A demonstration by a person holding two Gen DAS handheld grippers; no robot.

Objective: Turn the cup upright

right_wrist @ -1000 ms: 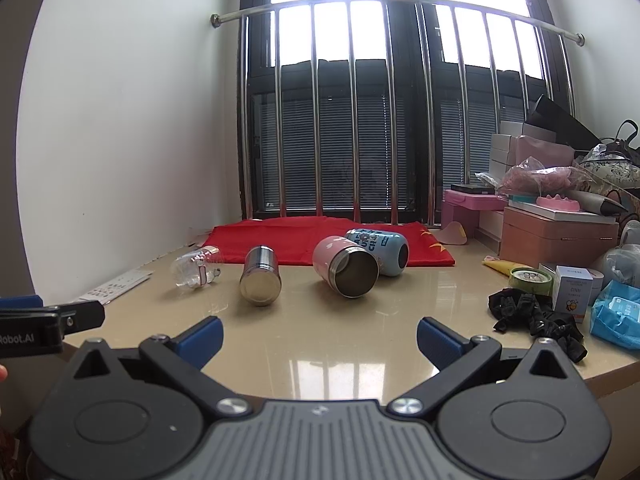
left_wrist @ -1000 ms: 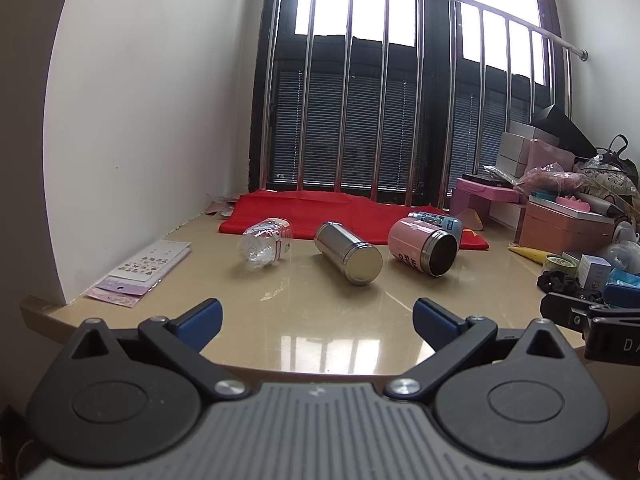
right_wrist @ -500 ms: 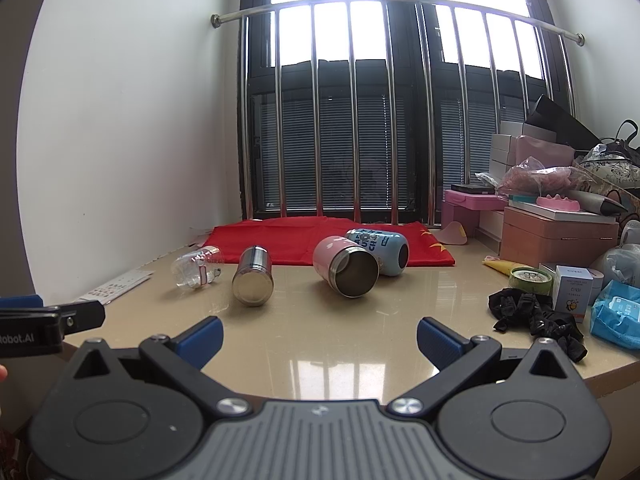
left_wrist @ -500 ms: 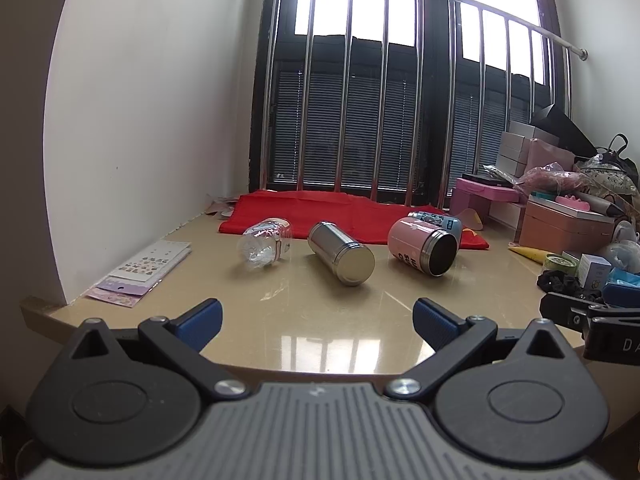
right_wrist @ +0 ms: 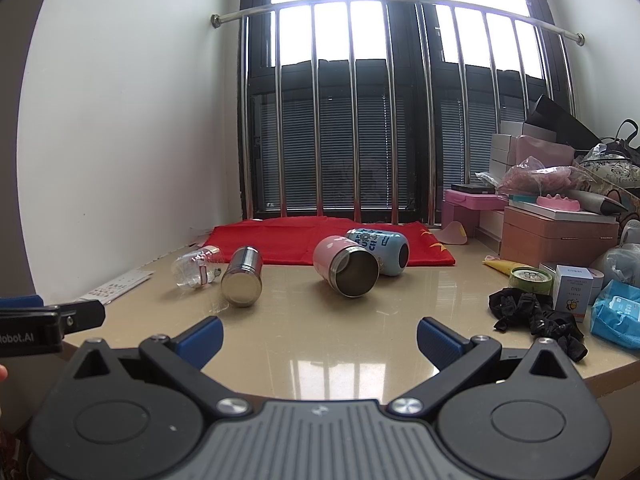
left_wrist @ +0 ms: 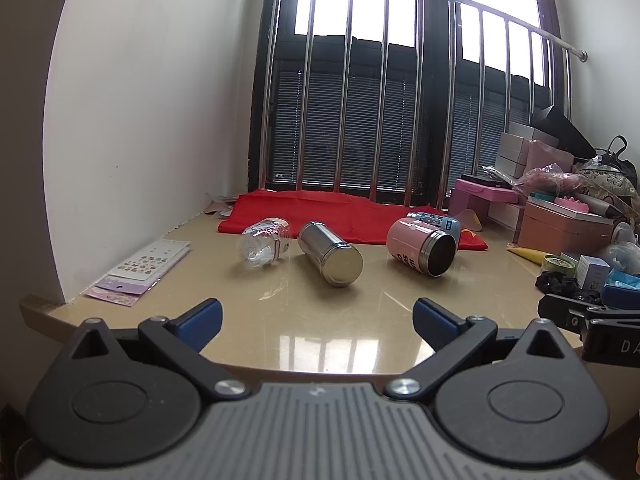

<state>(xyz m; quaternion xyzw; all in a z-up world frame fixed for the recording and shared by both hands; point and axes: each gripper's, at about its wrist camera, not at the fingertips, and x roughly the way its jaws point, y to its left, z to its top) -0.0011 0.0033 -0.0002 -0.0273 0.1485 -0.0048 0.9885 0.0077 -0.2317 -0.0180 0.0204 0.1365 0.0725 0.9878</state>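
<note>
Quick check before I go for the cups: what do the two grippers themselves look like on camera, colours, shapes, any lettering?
Both look alike. The left gripper and right gripper each have blue fingertip pads on black angular linkage arms with silver pivot screws, two black rounded housings with circular recesses, and a grey ribbed centre body. White lettering shows on each from the other camera: "obot.AI" on the left, "DA" on the right. No cables or sleeves visible.
</note>
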